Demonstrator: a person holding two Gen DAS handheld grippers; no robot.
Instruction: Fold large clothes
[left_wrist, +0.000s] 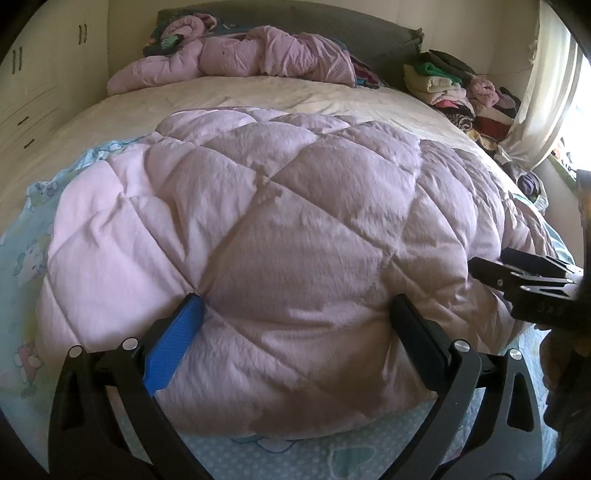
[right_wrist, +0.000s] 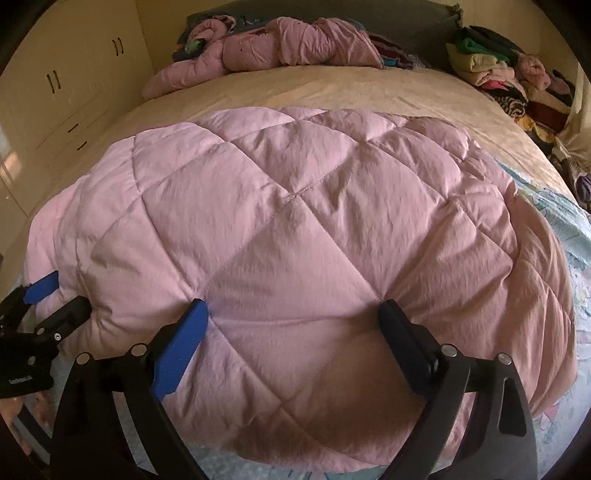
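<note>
A pink quilted comforter (left_wrist: 280, 221) lies folded on the bed, its near edge facing me; it also fills the right wrist view (right_wrist: 295, 221). My left gripper (left_wrist: 295, 306) is open, its blue pad and black finger pressed against the comforter's near edge with the padding bulging between them. My right gripper (right_wrist: 295, 310) is open in the same way, farther right along that edge. The right gripper shows at the right of the left wrist view (left_wrist: 491, 273), touching the comforter's side. The left gripper shows at the left of the right wrist view (right_wrist: 55, 295).
A light-blue cartoon-print sheet (left_wrist: 26, 258) lies under the comforter on the beige bedspread (left_wrist: 258, 96). A bunched pink blanket (left_wrist: 236, 55) lies at the headboard. A pile of folded clothes (left_wrist: 454, 88) stands at the far right. Cabinets (left_wrist: 33, 81) line the left wall.
</note>
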